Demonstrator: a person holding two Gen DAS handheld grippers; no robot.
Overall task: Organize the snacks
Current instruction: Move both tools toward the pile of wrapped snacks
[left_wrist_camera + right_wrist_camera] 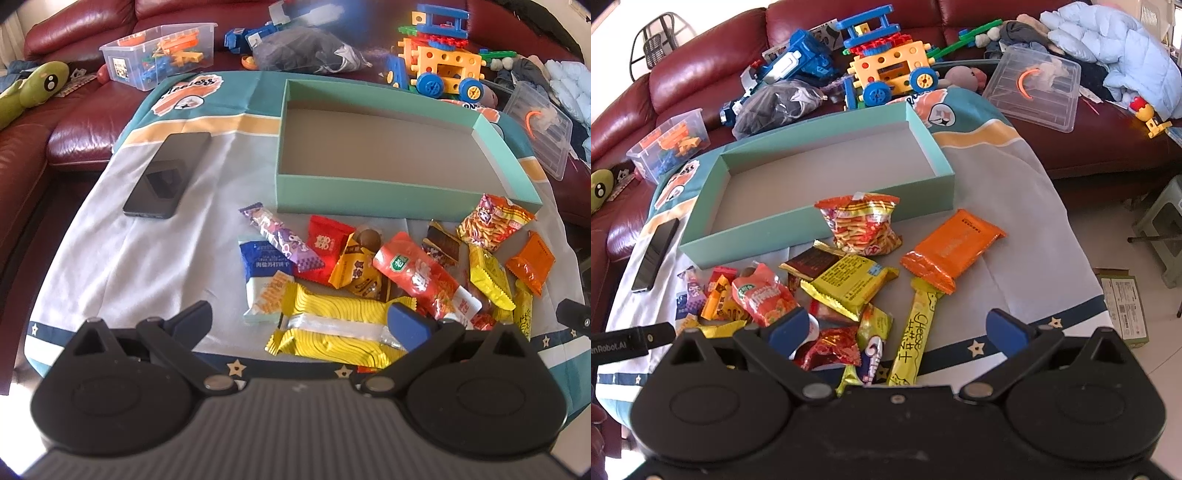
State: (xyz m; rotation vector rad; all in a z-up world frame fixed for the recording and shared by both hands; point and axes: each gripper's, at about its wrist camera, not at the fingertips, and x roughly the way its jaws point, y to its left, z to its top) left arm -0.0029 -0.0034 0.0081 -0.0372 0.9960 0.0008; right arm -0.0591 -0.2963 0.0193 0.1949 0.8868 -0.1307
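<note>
An empty teal box (pixel 399 190) (pixel 827 225) sits on a cloth-covered table (pixel 140 251) (pixel 1027 229). In front of it lies a heap of several wrapped snacks: a long yellow pack (pixel 332 325), a red pouch (pixel 417 277) (pixel 764 295), a blue-white cracker pack (pixel 260 273), an orange pack (pixel 955 249), a noodle-snack bag (pixel 862 225) (pixel 487 221) and a yellow cheese stick (pixel 916 336). My left gripper (pixel 299 317) hovers open over the near edge of the heap, holding nothing. My right gripper (pixel 897 328) is open above the heap's right side, also with nothing in it.
A black phone (pixel 168 175) (pixel 655 254) lies left of the box. Behind the table a red sofa (pixel 74 125) carries a clear bin of bricks (pixel 162 55), a toy vehicle (pixel 894 70), a clear lid (pixel 1034 88) and a green plush (pixel 33 88).
</note>
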